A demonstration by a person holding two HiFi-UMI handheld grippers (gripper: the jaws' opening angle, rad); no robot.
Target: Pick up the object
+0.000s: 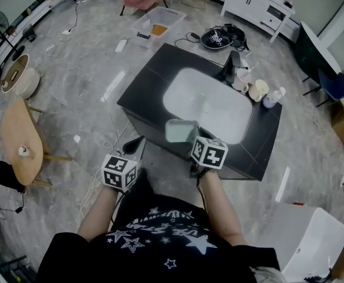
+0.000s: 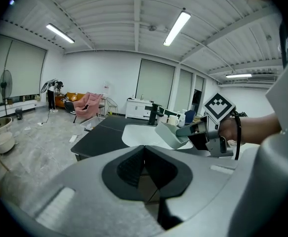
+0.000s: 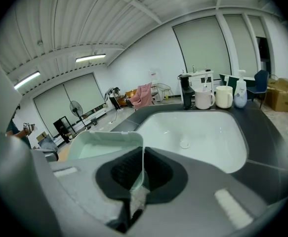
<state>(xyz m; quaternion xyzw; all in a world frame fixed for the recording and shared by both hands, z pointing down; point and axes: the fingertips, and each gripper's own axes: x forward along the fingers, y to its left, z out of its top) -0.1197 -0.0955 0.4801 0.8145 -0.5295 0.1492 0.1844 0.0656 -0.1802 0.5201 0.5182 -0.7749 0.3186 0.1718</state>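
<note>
Pale green tub [image 1: 180, 130], seemingly empty, aloft

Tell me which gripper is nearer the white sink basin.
Right. The right gripper, shut on a pale green plastic tub, is at the near rim of the white sink basin; the left gripper is off the black counter.

- Tub [image 3: 106, 144]: pale green plastic, thin-walled and smooth, faintly translucent, with a soft sheen.
- Bench [image 1: 154, 78]: dark, matt, stone-like slabs.
- Sink [image 1: 210, 102]: white, smooth and glossy.
- Floor [image 1: 89, 58]: grey marbled tile, polished, with streaks of glare.
- Right gripper [image 3: 143, 154]: matt grey plastic shell; jaws lined with black ribbed pads.
- Side table [image 1: 19, 140]: pale, smooth wood.
</note>
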